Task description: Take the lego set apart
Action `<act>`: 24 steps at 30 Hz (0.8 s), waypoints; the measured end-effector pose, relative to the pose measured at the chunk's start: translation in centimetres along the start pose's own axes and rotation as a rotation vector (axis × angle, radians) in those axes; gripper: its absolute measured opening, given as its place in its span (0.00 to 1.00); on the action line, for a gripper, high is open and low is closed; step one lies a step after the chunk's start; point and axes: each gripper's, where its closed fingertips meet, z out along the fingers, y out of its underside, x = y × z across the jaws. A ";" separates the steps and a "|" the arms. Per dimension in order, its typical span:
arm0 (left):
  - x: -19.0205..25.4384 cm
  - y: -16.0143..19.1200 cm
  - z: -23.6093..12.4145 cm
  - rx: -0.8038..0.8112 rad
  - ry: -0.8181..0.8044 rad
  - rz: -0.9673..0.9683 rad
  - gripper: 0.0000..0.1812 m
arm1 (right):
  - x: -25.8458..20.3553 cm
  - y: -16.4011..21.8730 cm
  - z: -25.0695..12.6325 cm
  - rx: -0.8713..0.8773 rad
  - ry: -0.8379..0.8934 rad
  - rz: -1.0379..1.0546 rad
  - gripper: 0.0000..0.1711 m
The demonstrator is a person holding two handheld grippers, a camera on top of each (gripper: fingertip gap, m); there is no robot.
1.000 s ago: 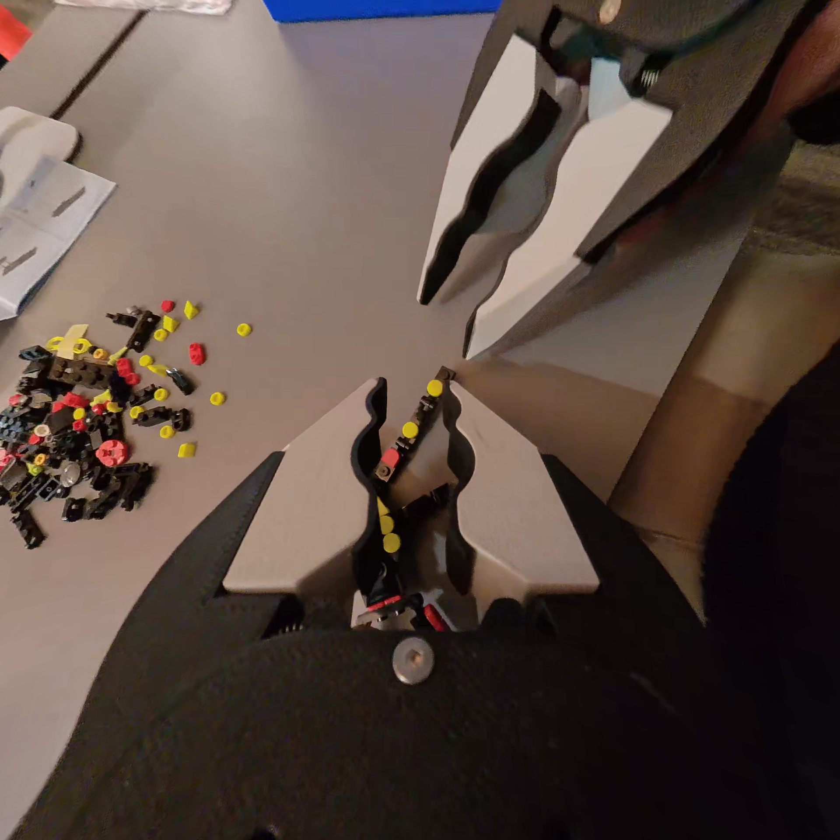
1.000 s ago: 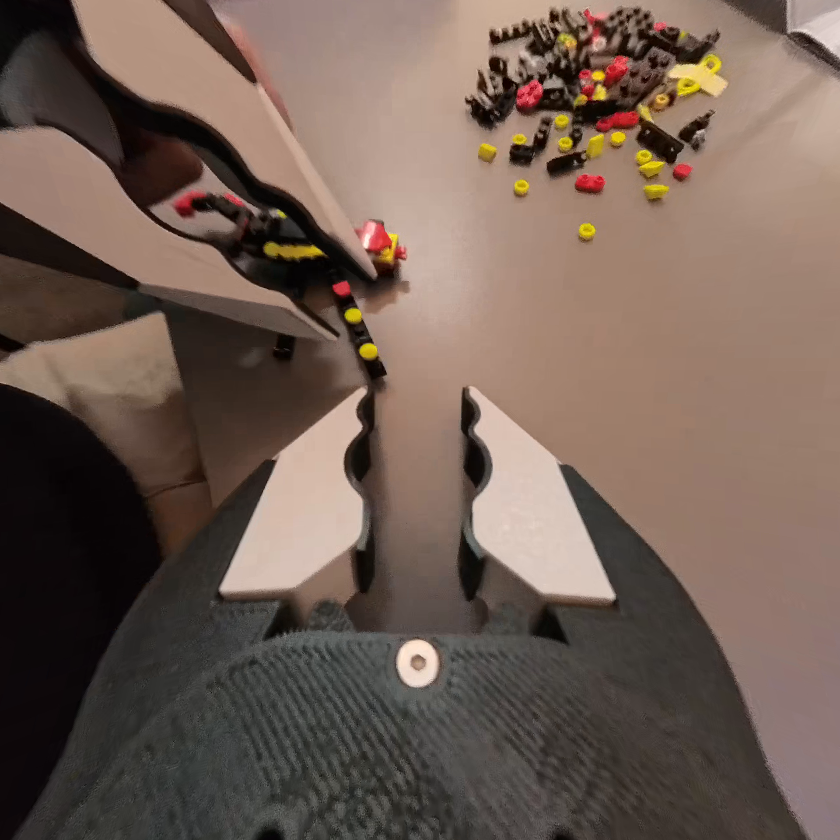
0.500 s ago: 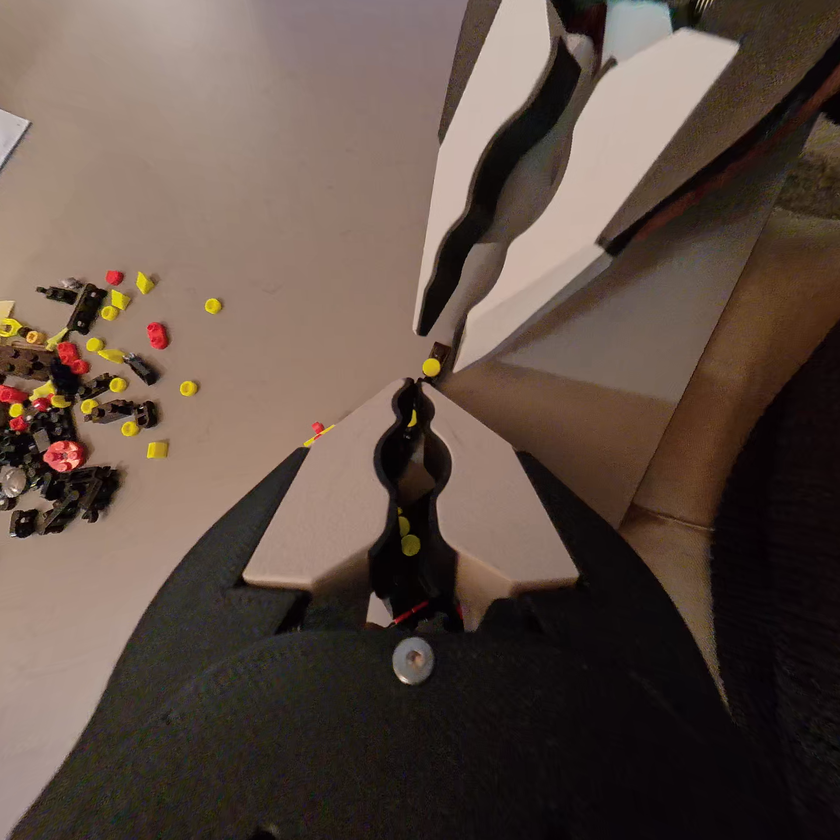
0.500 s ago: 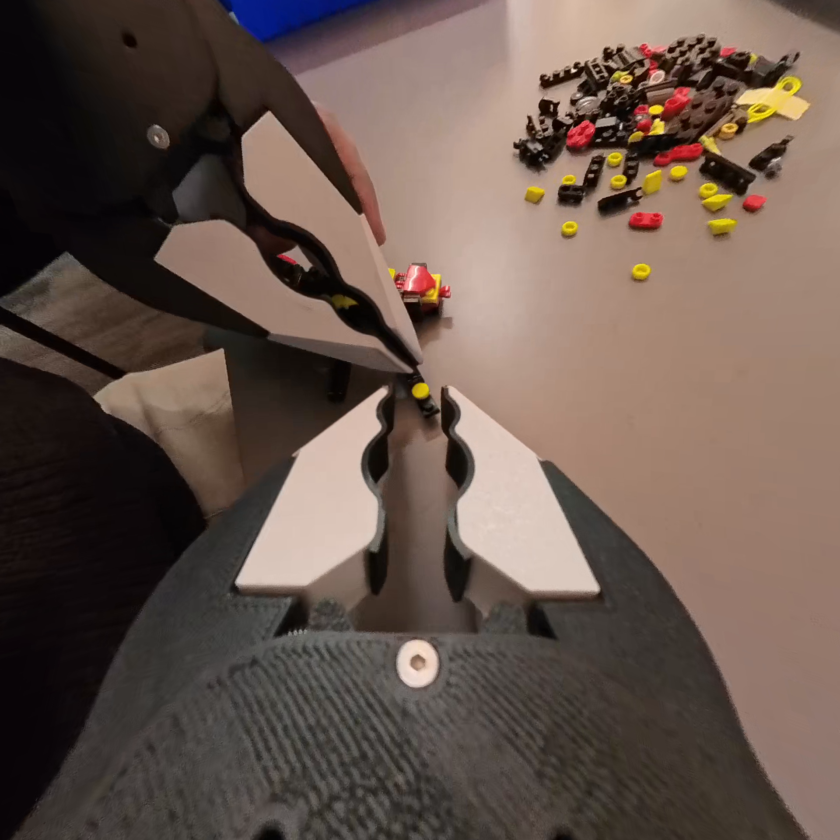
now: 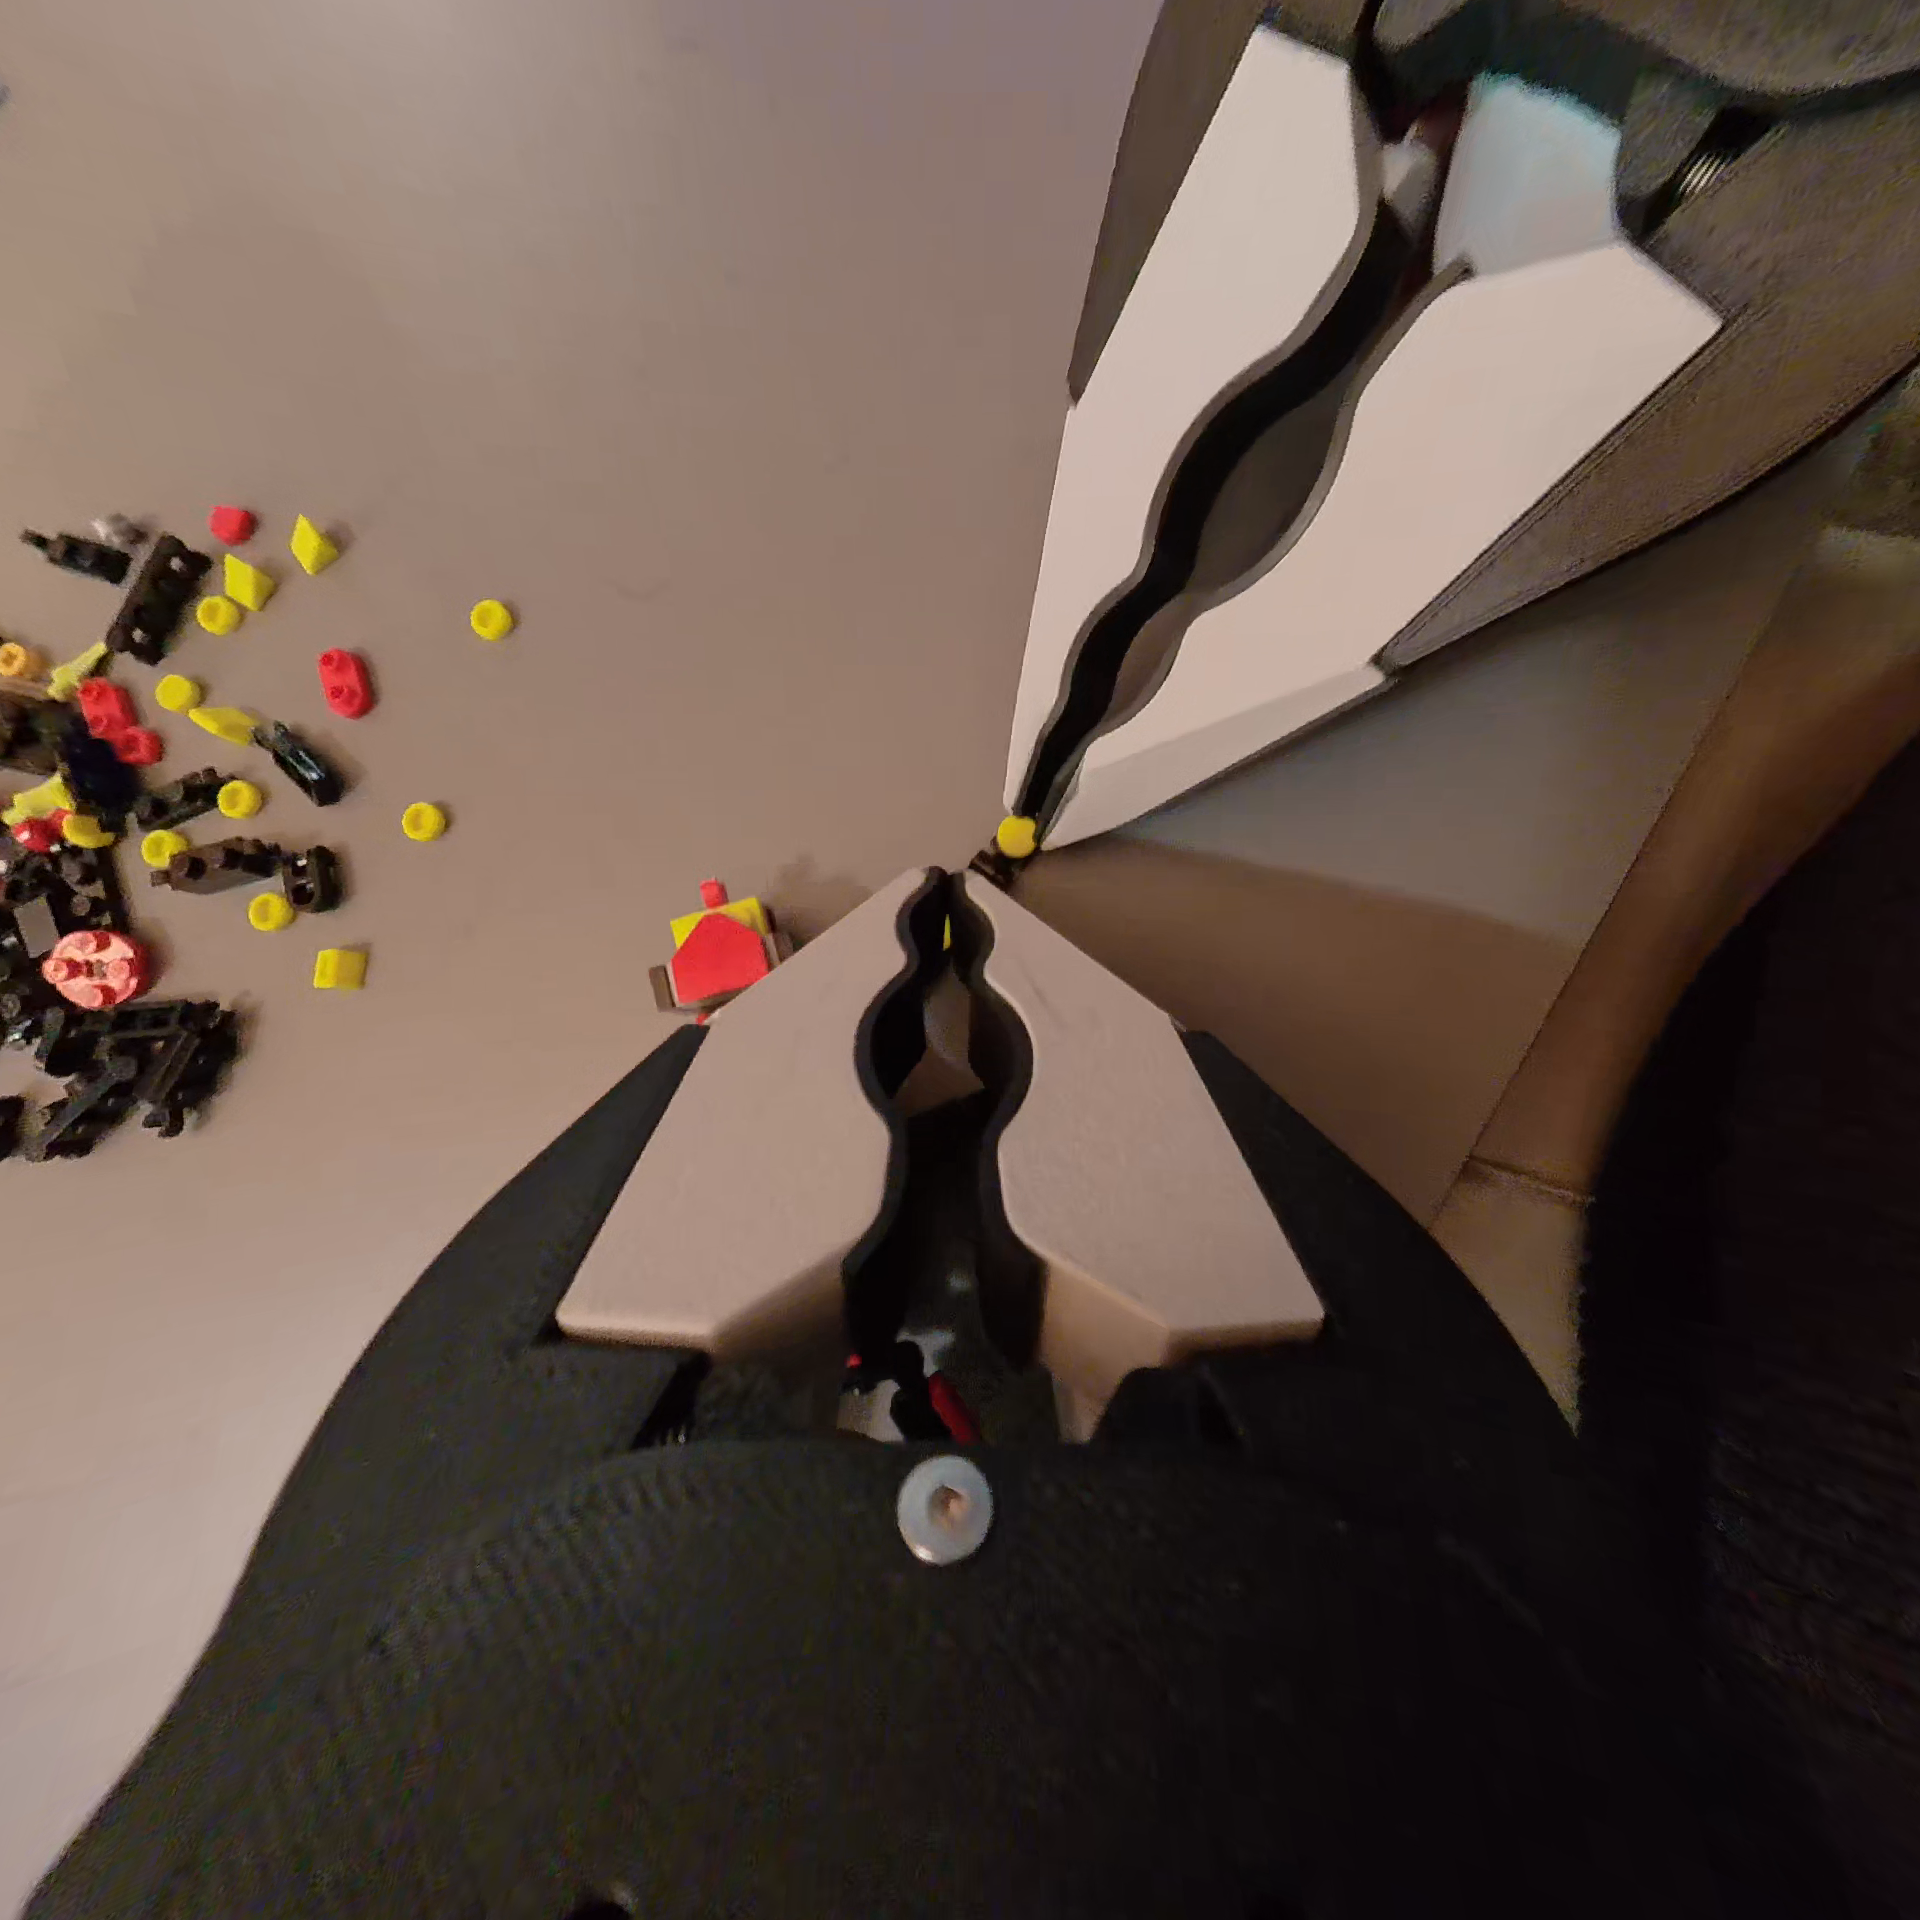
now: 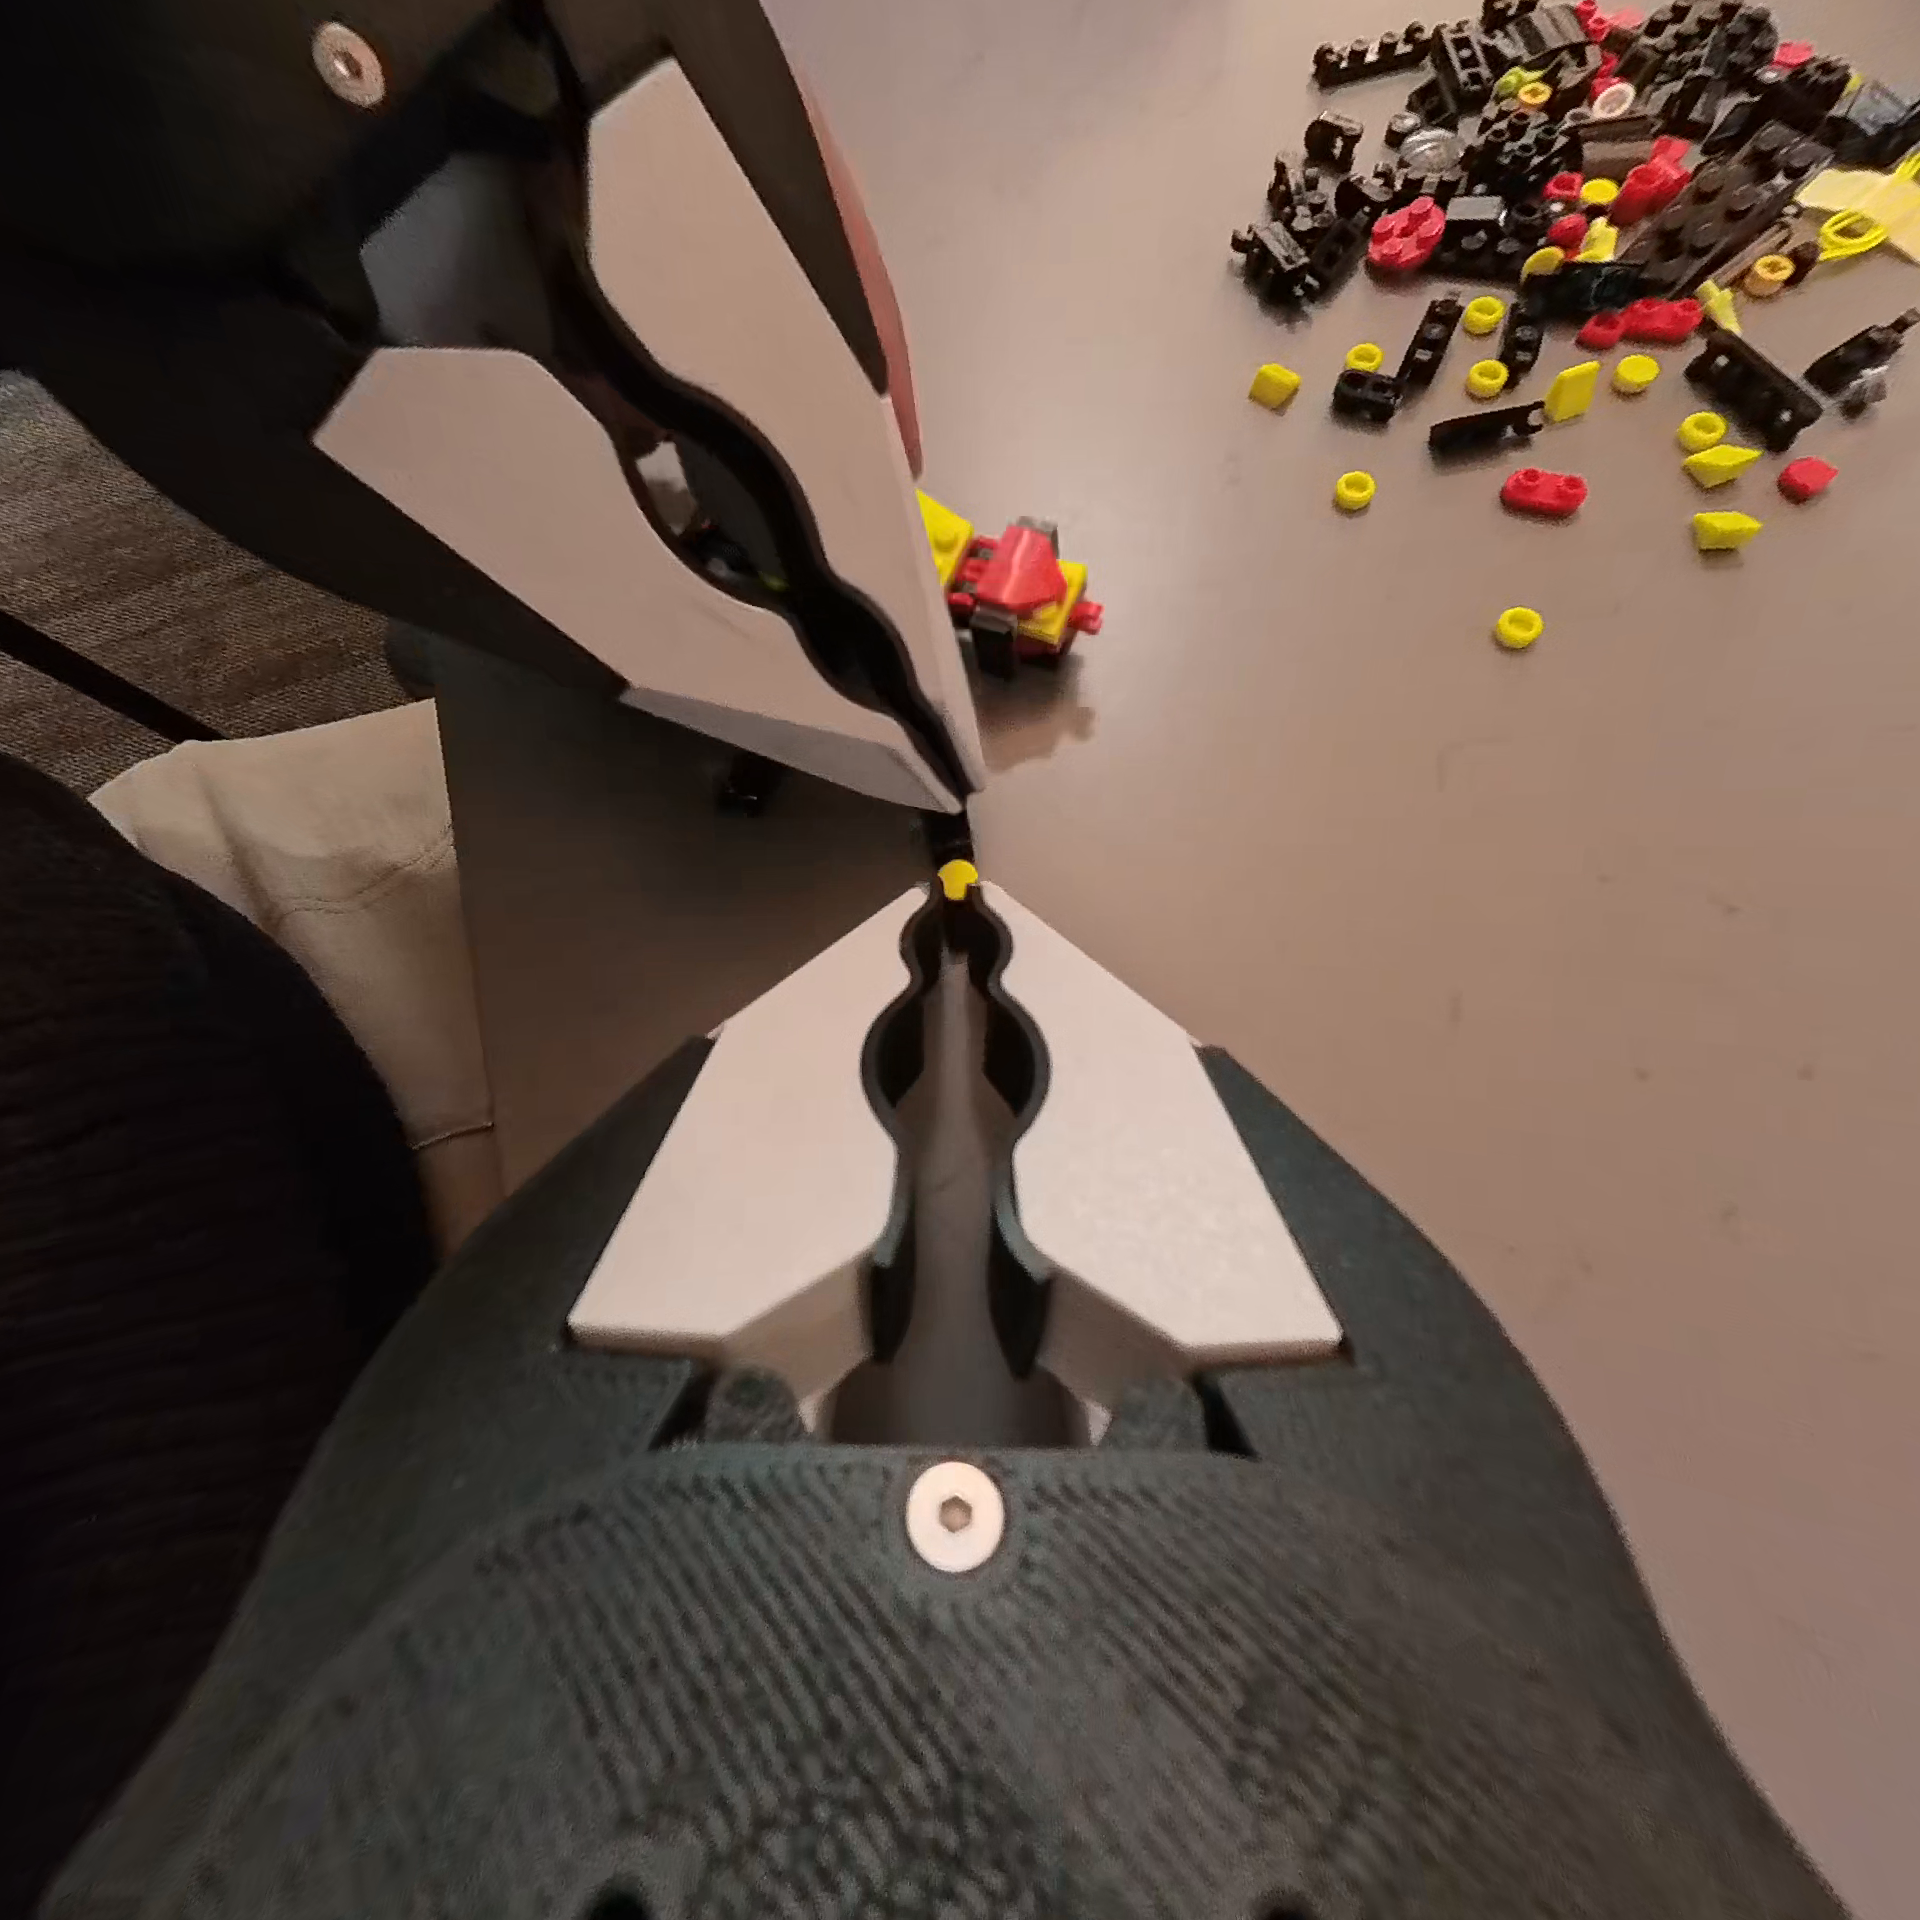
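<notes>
Both claws clamped the black studded strip [image 6: 952,854] tip to tip: left claw [image 5: 948,896], right claw [image 6: 956,902], its long axis running between them.

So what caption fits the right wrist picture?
Both grippers pinch a black strip with a yellow stud.

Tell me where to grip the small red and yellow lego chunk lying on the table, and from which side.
Come straight down and pinch the red and yellow chunk across its flat yellow flanks, low on the body. Its red top slopes, so fingers would likely slip there, and the thin red peg at one end looks too slight. The left tool crowds one side.
</notes>
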 end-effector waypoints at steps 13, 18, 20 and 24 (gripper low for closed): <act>0.4 0.1 0.2 0.011 0.054 -0.079 0.00 | 0.1 0.1 0.4 -0.024 0.025 -0.032 0.05; 0.4 0.1 0.3 0.008 0.080 -0.115 0.00 | 0.1 -0.2 0.5 -0.015 0.040 -0.060 0.04; 0.5 0.2 0.3 0.002 0.092 -0.134 0.00 | 0.1 -0.2 0.5 -0.017 0.034 -0.056 0.04; 0.5 0.2 0.3 -0.019 0.090 -0.140 0.00 | 0.1 -0.2 0.6 -0.019 0.026 -0.052 0.04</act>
